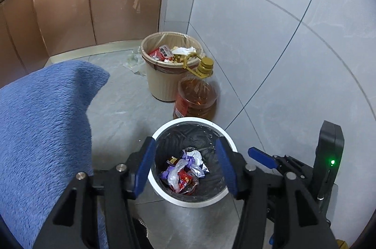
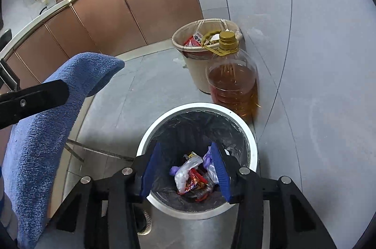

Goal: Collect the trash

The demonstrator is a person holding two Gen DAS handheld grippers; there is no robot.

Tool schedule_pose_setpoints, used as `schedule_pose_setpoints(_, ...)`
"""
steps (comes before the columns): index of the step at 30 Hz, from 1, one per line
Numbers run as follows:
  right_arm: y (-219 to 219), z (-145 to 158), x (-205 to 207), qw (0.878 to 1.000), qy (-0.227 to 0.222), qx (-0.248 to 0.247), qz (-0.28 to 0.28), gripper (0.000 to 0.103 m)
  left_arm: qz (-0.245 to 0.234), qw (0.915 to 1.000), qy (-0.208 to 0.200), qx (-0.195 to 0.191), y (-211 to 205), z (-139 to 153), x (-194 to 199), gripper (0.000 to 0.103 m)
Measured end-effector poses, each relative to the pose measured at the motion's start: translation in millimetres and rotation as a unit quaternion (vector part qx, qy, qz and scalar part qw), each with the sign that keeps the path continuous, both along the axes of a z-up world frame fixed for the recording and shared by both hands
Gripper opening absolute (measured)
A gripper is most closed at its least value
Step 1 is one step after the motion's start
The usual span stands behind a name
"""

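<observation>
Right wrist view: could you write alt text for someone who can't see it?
An open two-fingered tool hovers over a white bin lined with a black bag, wrappers at its bottom. Behind stand an oil bottle and a beige bin; a blue towel hangs left.

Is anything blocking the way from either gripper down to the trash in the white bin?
Nothing visible does. Both the left gripper and the right gripper sit open above the white bin, whose mouth is uncovered, with the trash lying exposed at the bottom of its black liner.
</observation>
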State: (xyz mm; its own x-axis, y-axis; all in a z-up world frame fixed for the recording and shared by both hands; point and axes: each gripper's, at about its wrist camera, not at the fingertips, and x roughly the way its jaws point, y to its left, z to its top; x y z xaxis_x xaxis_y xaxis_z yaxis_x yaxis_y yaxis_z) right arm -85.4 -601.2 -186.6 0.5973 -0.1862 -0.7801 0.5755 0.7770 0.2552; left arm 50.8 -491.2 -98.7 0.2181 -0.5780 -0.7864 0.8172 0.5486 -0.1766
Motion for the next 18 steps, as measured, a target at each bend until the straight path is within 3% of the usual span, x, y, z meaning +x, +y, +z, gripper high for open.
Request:
schedule_pose_setpoints(11, 72, 72, 1, 0.996, -0.036, -0.066, 0.053, 0.050, 0.079, 0.9948, -0.057, -0.031, 104, 50, -12, 0.052)
schedule_pose_setpoints(18, 150, 125, 0, 0.985, -0.070, -0.110, 0.114, 0.058, 0.158, 0.9788, -0.124, -0.039, 206, 84, -25, 0.064)
